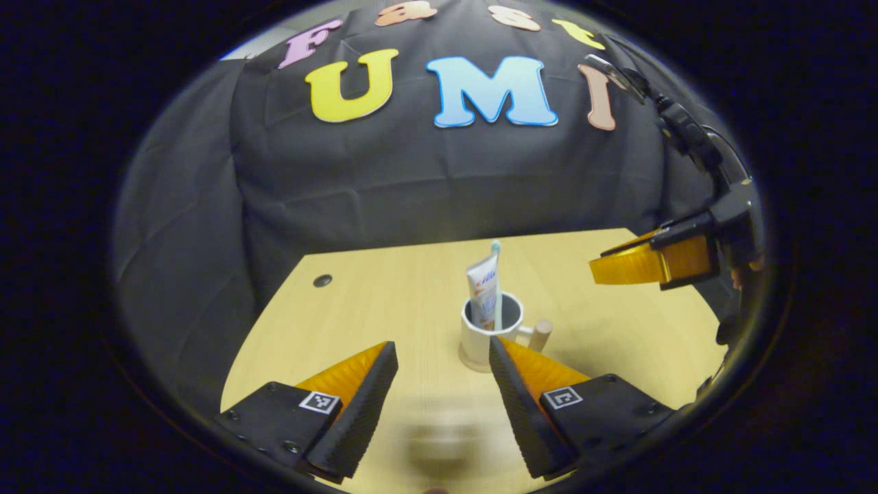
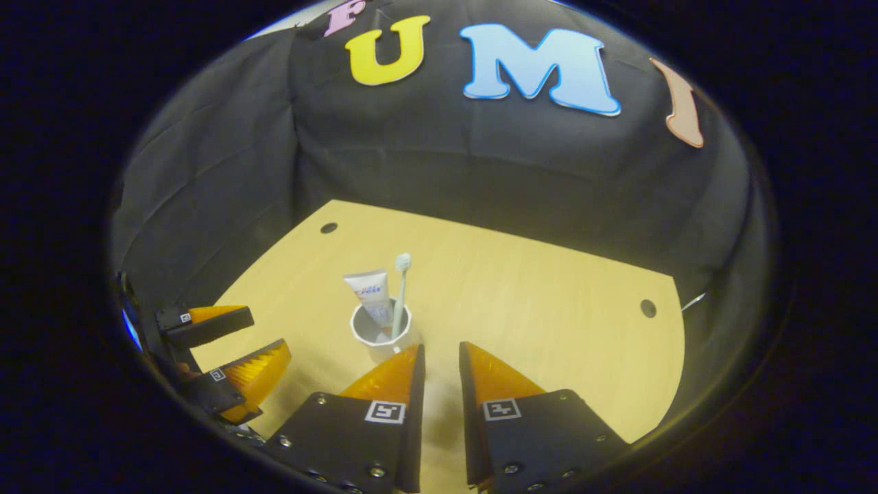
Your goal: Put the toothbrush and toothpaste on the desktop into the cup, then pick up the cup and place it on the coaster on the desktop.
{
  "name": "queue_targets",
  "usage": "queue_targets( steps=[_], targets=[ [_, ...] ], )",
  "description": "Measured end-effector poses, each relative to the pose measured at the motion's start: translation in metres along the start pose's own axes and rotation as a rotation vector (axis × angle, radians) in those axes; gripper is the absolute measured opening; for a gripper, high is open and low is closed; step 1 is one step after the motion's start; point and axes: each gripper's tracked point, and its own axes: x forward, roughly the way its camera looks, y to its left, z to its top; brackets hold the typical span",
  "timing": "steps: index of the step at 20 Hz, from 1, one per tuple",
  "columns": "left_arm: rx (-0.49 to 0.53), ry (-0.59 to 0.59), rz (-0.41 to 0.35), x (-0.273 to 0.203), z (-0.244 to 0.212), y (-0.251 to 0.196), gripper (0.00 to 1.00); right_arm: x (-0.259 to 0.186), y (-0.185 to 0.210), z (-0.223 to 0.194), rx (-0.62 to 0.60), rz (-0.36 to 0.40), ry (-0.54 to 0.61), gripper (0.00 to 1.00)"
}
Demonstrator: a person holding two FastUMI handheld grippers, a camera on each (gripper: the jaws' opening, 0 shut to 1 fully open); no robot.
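Stands upright on the pale wooden desktop (image 1: 617, 343), the white cup (image 1: 480, 339), near the middle of the board, seated on a light round coaster (image 1: 473, 361) whose rim peeks out under its base; handle (image 1: 538, 335) sticking out sideways toward the right in the left gripper view. Planted in the cup, the toothpaste (image 1: 483, 291) with long axis near vertical, flat crimped end up, leaning slightly; just beside it the toothbrush (image 1: 496, 278), also near vertical, bristle head at the top, handle down inside. Same pair seen in the right gripper view: cup (image 2: 379, 331), toothpaste (image 2: 370, 291) tilted a little to the left, toothbrush (image 2: 400, 291) straight up with head uppermost.

Held low and short of the cup, the left gripper (image 1: 442, 370), spread wide, nothing between its fingers, the cup just past its right finger; seen again off at the left edge of the right gripper view (image 2: 236, 346), likewise agape and empty. Hovering near the cup, the right gripper (image 2: 441, 363), fingers parted by a narrow gap only, grasping nothing; seen also at the right edge of the left gripper view (image 1: 638, 264), raised above the desktop, well apart from the cup.

Two small dark holes in the board, one (image 2: 329, 227) at the far left corner, one (image 2: 647, 308) near the right edge.
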Motion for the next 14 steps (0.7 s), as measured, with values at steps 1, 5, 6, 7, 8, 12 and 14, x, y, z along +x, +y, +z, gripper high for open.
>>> queue_targets(
  steps=[1, 5, 6, 7, 8, 12, 14],
  targets=[
    [-0.001, -0.038, -0.002, -0.005, 0.016, -0.004, 0.92, -0.01, -0.003, 0.009, 0.015, -0.016, -0.04, 0.26],
    [0.005, -0.204, -0.002, -0.028, 0.08, -0.02, 0.92, -0.052, -0.011, 0.043, 0.039, -0.08, -0.21, 0.26],
    [0.006, -0.262, -0.003, -0.034, 0.1, -0.024, 0.91, -0.062, -0.012, 0.049, 0.039, -0.09, -0.255, 0.26],
    [0.007, -0.311, -0.006, -0.037, 0.119, -0.027, 0.91, -0.071, -0.012, 0.055, 0.039, -0.098, -0.293, 0.26],
    [0.011, -0.348, -0.01, -0.045, 0.134, -0.031, 0.9, -0.079, -0.012, 0.059, 0.039, -0.11, -0.322, 0.29],
    [-0.021, -0.458, -0.04, -0.072, 0.179, -0.047, 0.9, -0.113, -0.015, 0.077, 0.057, -0.163, -0.444, 0.28],
    [-0.034, -0.5, -0.049, -0.086, 0.197, -0.048, 0.92, -0.128, -0.018, 0.085, 0.068, -0.173, -0.484, 0.3]
  ],
)
